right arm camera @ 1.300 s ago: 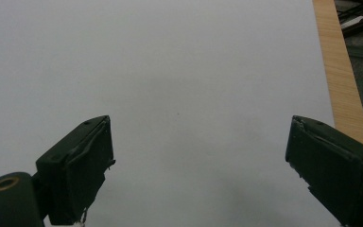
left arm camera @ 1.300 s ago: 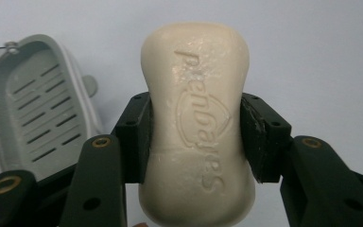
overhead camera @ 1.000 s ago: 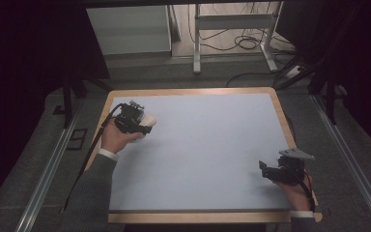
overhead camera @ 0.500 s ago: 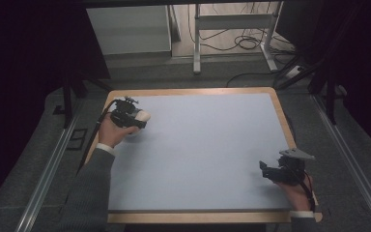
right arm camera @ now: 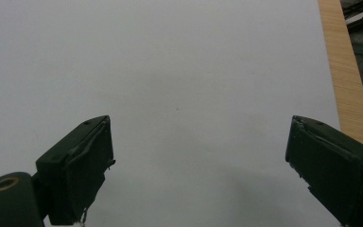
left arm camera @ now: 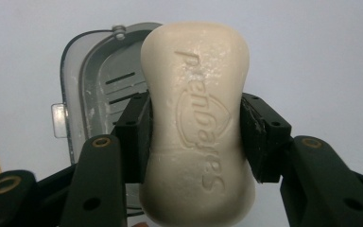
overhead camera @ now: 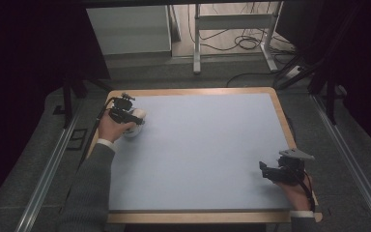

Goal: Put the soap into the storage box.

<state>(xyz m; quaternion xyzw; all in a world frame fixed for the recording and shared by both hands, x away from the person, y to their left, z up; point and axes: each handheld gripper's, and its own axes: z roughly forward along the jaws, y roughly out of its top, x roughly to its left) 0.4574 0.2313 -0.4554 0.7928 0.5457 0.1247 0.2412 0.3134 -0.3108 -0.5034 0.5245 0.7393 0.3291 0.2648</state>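
Note:
A cream bar of soap [left arm camera: 196,123] with embossed lettering sits squeezed between the two black jaws of my left gripper [left arm camera: 194,137]. Just beyond it lies an open grey soap dish [left arm camera: 99,85] with a slotted floor. From above, the left gripper [overhead camera: 134,120] holds the soap [overhead camera: 138,116] over the pale dish [overhead camera: 131,131] near the table's far left corner. My right gripper [overhead camera: 263,171] rests at the near right of the table, and its own view has the right gripper [right arm camera: 198,142] open wide over bare mat.
A light blue mat [overhead camera: 203,150] covers the table, framed by a wooden rim [overhead camera: 207,91]. In the right gripper view the wooden edge [right arm camera: 347,80] runs along the right. Metal rails and table legs with cables stand on the floor beyond.
My left hand has carried the soap leftward and a little down, toward the table's far left corner over the dish. The right gripper has stayed where it was.

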